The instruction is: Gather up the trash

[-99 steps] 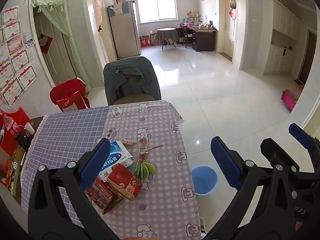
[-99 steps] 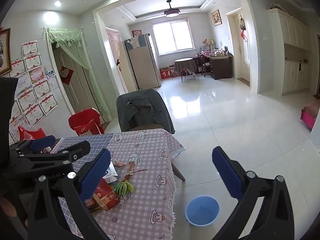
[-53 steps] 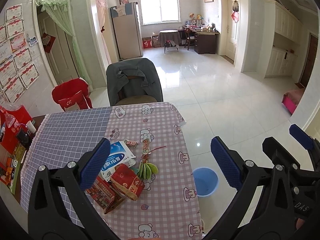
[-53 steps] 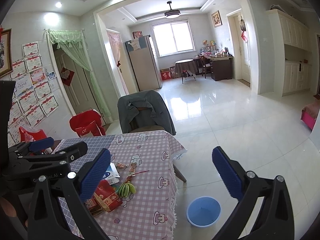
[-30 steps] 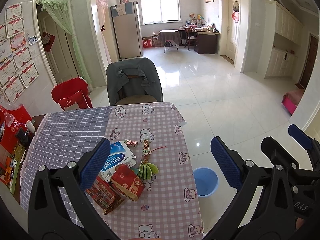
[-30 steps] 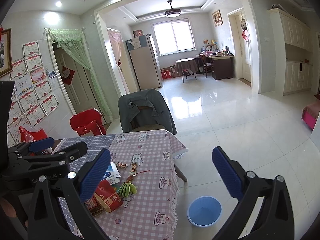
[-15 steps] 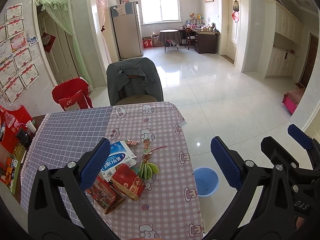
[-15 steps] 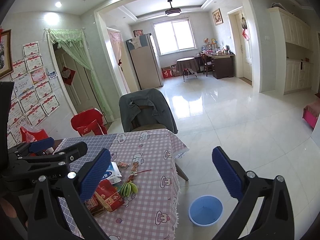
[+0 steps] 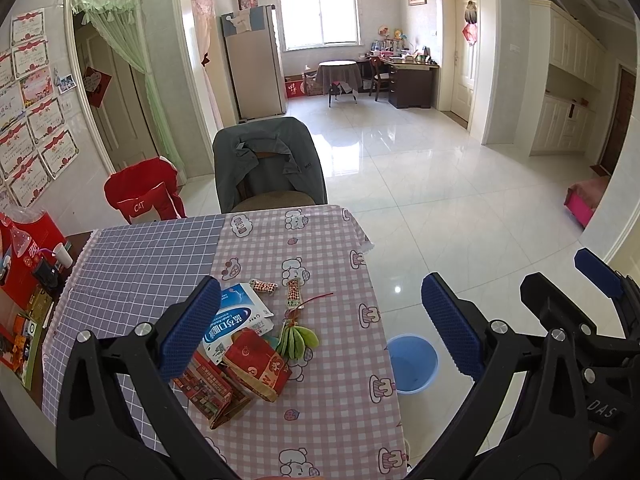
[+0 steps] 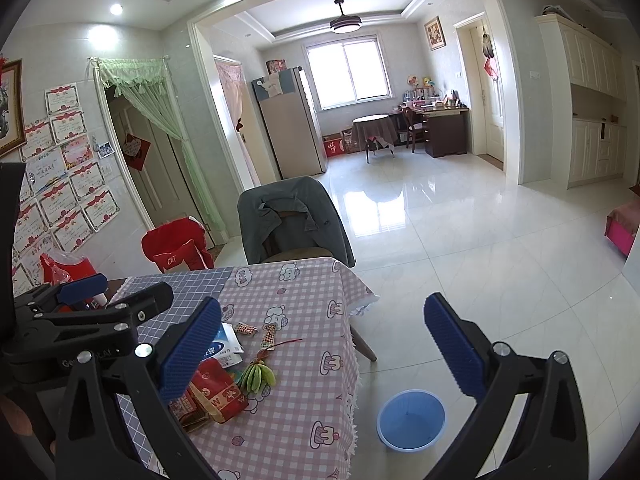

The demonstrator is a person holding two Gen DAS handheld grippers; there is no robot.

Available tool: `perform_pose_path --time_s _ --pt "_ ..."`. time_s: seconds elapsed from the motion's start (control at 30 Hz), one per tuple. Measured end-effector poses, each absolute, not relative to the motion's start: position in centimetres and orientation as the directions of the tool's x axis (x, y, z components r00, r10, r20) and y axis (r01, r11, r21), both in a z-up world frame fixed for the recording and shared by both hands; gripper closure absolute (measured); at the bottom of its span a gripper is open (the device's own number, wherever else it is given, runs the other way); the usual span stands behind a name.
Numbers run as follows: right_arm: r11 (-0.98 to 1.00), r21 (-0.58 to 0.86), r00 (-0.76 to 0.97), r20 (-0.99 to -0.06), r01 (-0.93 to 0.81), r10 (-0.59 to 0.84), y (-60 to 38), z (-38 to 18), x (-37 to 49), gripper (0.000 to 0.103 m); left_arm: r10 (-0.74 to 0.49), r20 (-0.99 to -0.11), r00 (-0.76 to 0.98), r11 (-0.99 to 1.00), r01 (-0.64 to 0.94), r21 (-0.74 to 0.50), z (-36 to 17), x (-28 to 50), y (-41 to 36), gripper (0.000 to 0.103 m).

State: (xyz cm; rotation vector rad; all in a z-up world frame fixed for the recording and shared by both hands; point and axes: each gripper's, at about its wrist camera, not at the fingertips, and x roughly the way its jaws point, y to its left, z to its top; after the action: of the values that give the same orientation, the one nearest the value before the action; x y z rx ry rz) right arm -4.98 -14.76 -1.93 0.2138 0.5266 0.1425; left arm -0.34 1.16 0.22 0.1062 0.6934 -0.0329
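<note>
Trash sits clustered near the right edge of the tabletop (image 9: 160,256): red packet (image 9: 258,358), blue-white pouch (image 9: 236,320), flattened red box (image 9: 208,394), two small wrappers (image 9: 264,286), green banana-like bunch (image 9: 298,340). Blue bin (image 9: 412,362) is on the floor just beside that edge. Overlapping pieces mean you could pinch two at once or shove one off the edge. Thin wrappers may slip out. Whether the bunch is trash, hard to say. Left gripper (image 9: 320,328) spread wide, holding nothing. Right gripper (image 10: 322,352) also wide apart, empty, touching nothing.
</note>
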Motion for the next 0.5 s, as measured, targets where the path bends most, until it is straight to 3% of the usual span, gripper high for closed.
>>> perform_pose_path --time_s 0.5 --pt "0.967 0.240 0.857 -0.479 -0.080 0.190 -15.28 -1.84 -4.80 0.004 0.008 -0.645 0.764 0.995 0.057 0.080 0.43 -0.32 1.50 0.005"
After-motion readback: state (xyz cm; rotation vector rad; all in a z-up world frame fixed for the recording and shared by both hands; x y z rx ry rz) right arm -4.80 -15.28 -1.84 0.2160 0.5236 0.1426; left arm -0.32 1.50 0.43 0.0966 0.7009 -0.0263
